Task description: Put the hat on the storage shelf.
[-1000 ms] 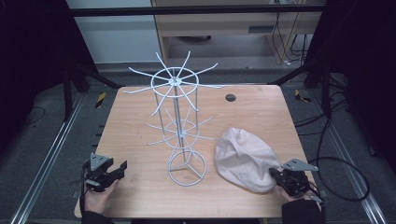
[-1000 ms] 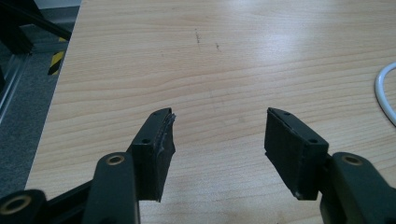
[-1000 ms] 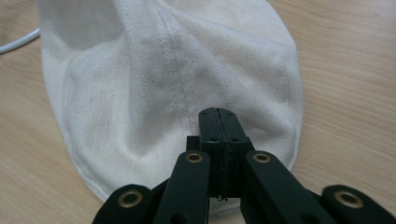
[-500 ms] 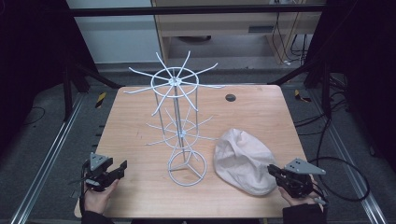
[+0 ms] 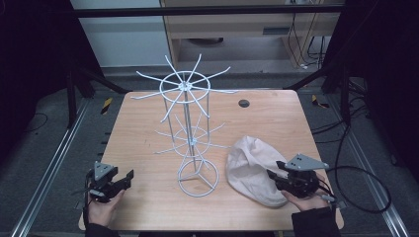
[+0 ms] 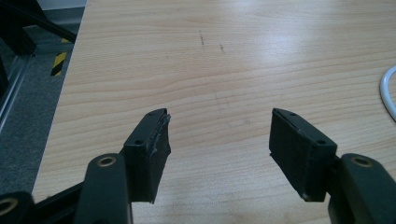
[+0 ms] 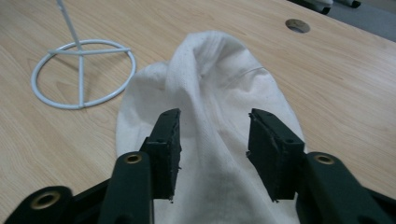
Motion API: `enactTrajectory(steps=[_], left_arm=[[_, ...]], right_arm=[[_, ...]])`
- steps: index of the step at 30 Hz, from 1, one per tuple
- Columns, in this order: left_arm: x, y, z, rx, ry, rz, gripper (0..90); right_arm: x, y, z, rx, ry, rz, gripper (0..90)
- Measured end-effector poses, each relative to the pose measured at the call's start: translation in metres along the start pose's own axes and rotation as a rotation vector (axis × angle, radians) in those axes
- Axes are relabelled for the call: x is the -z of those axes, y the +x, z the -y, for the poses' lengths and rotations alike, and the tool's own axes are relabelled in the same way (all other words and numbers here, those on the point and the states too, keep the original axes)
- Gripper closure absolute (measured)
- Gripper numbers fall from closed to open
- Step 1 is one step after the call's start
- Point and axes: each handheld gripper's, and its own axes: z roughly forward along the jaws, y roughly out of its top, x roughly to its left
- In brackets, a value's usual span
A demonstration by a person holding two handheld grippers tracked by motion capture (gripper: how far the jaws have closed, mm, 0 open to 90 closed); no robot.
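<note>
I see a soft, cream-white cloth cap (image 5: 251, 169) lying crumpled on the near right of the pale wooden table (image 5: 148, 123), beside the round base of a white wire rack (image 5: 190, 133). My right gripper (image 7: 214, 140) has just been opening, its jaws apart over a raised fold. My left gripper (image 6: 218, 135) gapes wide over bare wood.

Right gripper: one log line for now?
right gripper: fingers just opening, astride cloth ridge | white cloth: on table | left gripper: open, nothing between
</note>
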Motion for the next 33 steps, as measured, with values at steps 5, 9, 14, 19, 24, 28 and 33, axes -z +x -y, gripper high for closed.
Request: enactTrajectory(steps=[5, 9, 14, 19, 24, 28, 33], left_arm=[[-0.001, 0.0, 0.0, 0.001, 0.008, 0.001, 37.1], [-0.001, 0.0, 0.0, 0.001, 0.007, 0.001, 36.8], [-0.001, 0.001, 0.0, 0.001, 0.01, 0.001, 36.6], [-0.001, 0.001, 0.0, -0.001, 0.01, 0.002, 36.6], [-0.001, 0.001, 0.0, -0.004, 0.013, 0.002, 36.6], [-0.001, 0.001, 0.0, -0.007, 0.015, -0.001, 36.6], [-0.003, 0.001, 0.0, -0.015, 0.025, -0.001, 36.6]], right_arm=[[-0.009, 0.004, -0.012, 0.031, 0.024, -0.015, 48.9], [-0.017, 0.005, -0.019, 0.043, 0.053, -0.021, 47.6], [-0.03, 0.007, -0.021, 0.067, 0.093, -0.021, 47.0], [-0.041, 0.008, -0.02, 0.088, 0.139, -0.023, 48.7], [-0.052, 0.006, -0.015, 0.08, 0.19, -0.031, 57.0], [-0.058, 0.005, -0.012, 0.082, 0.227, -0.027, 65.0], [-0.062, 0.004, -0.009, 0.092, 0.259, -0.028, 76.3]])
